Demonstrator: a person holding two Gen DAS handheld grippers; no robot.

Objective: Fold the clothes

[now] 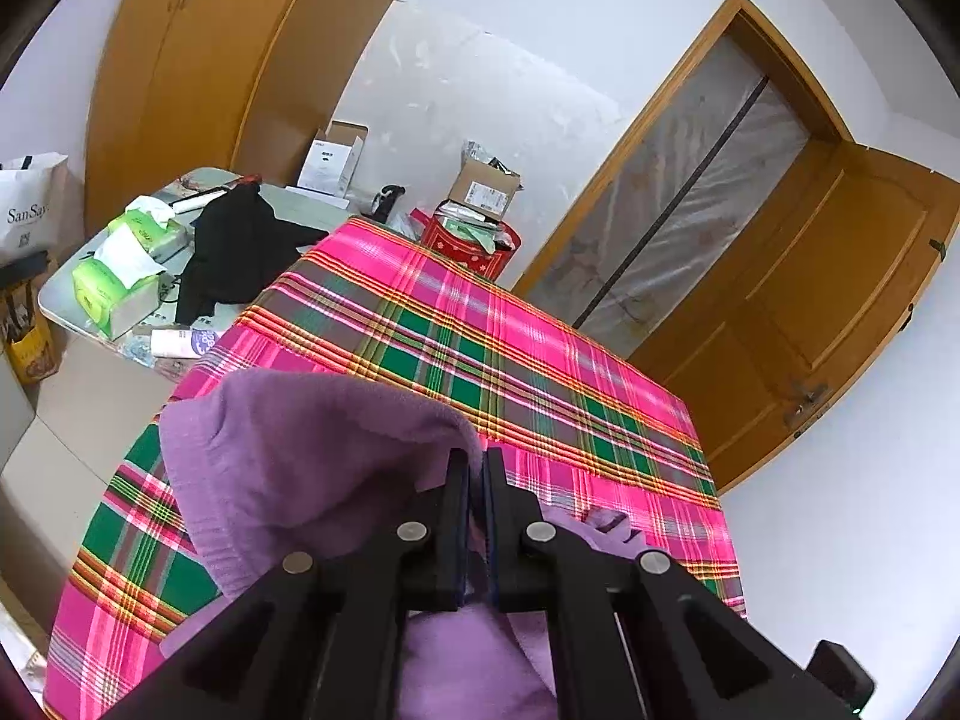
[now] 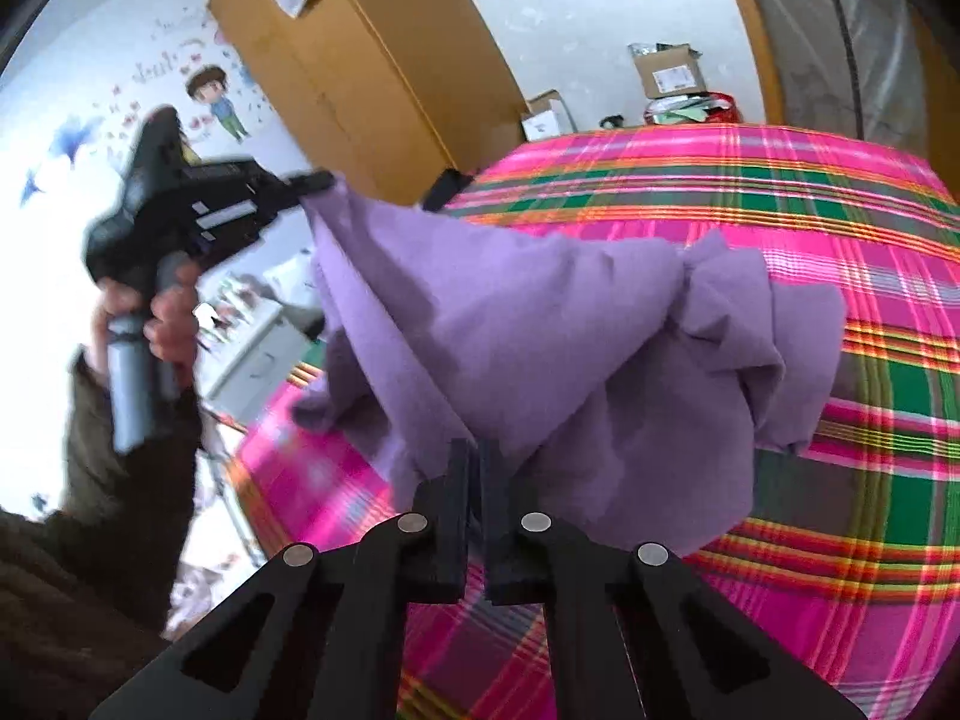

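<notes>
Right gripper [image 2: 477, 450]: nearest in the right wrist view, its two black jaws pressed together on a lower edge of the purple garment [image 2: 540, 324], a thin fold of cloth pinched between the pads.
Left gripper [image 1: 477, 459]: nearest in the left wrist view, jaws closed tight with a fold of purple cloth caught between them; the fabric bulges up and over to the left of the fingers.
Left gripper seen from the right [image 2: 312, 183]: held up at the left of that view, its tip clamped on the garment's upper corner, so the cloth hangs from it in a slope down to the right gripper.
Hand [image 2: 162, 324]: wrapped round the grey handle under the left gripper, a dark sleeve [image 2: 90, 510] below it.
Purple garment: lifted at two points and crumpled in between, its right part bunched and resting on the plaid cloth.
Plaid cloth [image 1: 510, 348]: pink, green and orange checks, covering the surface under the garment.
Desk [image 1: 72, 300]: pale, beyond the plaid cloth to the left, carrying two green tissue packs [image 1: 120, 282] and a black garment [image 1: 240, 246].
Red box [image 1: 474, 246]: beyond the far edge of the plaid cloth, a cardboard box [image 1: 486, 189] stacked on it.
Wardrobe [image 1: 198, 72]: wooden, against the back wall.
Door [image 1: 828, 300]: wooden, open, at the far right.
</notes>
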